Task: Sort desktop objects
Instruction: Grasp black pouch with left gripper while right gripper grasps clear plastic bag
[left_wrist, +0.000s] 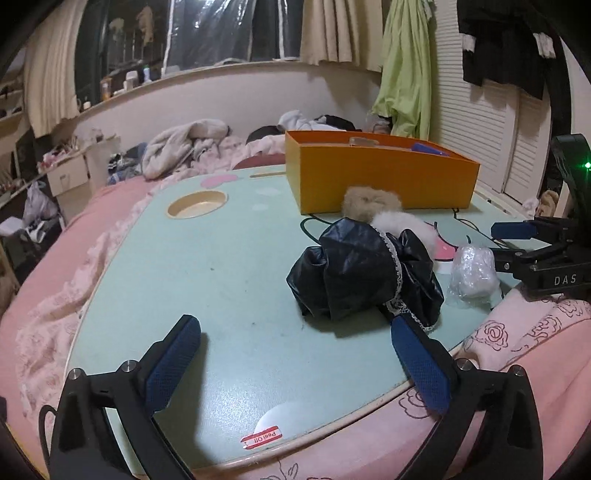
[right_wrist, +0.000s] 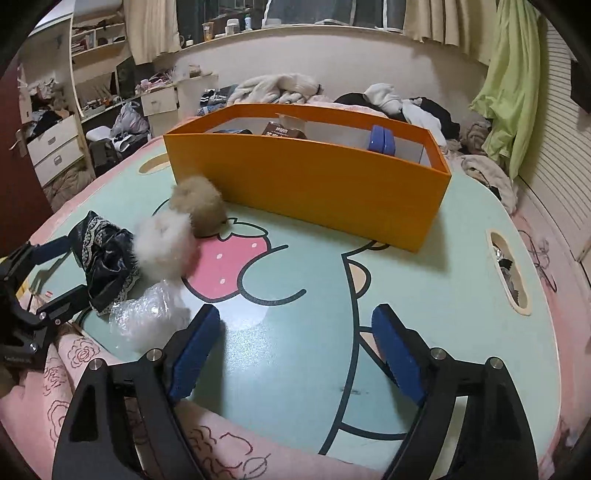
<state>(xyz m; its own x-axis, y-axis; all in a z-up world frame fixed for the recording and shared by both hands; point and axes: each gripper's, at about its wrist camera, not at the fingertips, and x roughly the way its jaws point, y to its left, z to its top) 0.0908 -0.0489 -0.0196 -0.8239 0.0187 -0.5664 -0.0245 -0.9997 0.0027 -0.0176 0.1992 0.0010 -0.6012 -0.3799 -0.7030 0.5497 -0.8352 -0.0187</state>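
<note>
Scrunchies lie in a loose cluster on your mint-green table: a glossy black one of crinkled satin-like cloth with a lace edge, a fluffy white one and a tan furry one, the two fluffy ones touching. Just beside them sits a crumpled wad of clear bubble wrap. Behind stands a smooth, straight-walled orange box. Only your right wrist view looks into it, showing a blue case and a brown carton inside, and it also shows the pink strawberry print on the tabletop. Your left wrist view alone shows the round cut-out in the table and a red "Peel Off" sticker near its front edge. Your left gripper has its blue-padded fingers spread wide, the right-hand pad touching the lace edge of the black scrunchie, nothing clamped. Your right gripper is likewise wide apart over bare tabletop, holding nothing, its left pad just beside the bubble wrap.
</note>
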